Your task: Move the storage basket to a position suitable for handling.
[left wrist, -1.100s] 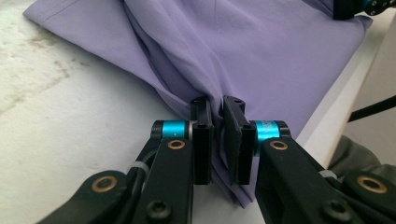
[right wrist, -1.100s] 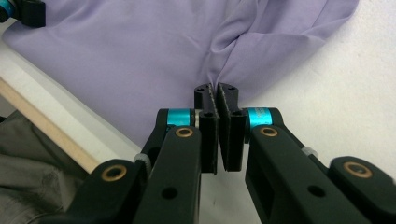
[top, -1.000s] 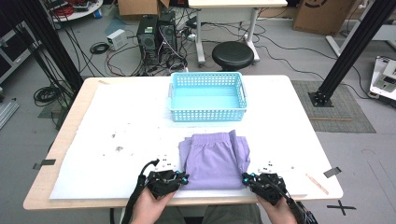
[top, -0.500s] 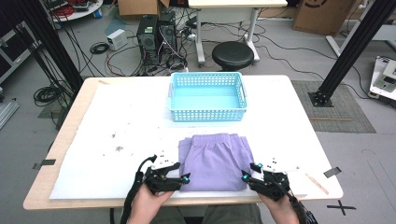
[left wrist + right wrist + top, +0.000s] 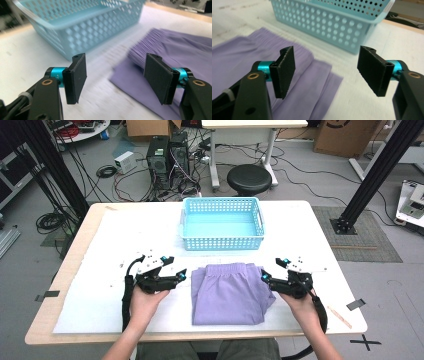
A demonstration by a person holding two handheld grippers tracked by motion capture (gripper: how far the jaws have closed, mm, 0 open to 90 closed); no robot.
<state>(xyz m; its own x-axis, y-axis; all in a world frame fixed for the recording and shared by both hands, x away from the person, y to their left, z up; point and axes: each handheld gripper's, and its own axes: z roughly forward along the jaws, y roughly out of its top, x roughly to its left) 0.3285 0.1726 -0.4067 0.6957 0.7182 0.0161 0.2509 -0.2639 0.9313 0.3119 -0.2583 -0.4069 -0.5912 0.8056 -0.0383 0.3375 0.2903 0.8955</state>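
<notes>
the white table (image 5: pixel 100 250) bears the blue basket (image 5: pixel 222 224) and, just in front of it, the folded purple shorts (image 5: pixel 227 295). my left gripper (image 5: pixel 176 276) and right gripper (image 5: pixel 267 279) flank them, jaws just opened wide, nothing between. a clumsy regrip could undo the fold

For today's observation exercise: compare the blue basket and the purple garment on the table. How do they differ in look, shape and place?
The blue basket is a stiff, upright box with perforated walls; the purple garment is soft cloth lying flat and folded. The basket stands farther back on the table; the garment lies near the front edge, between the two hand-held grippers. The basket is empty; the garment has a gathered waistband. Both rest on the white table cover, close but apart.
</notes>
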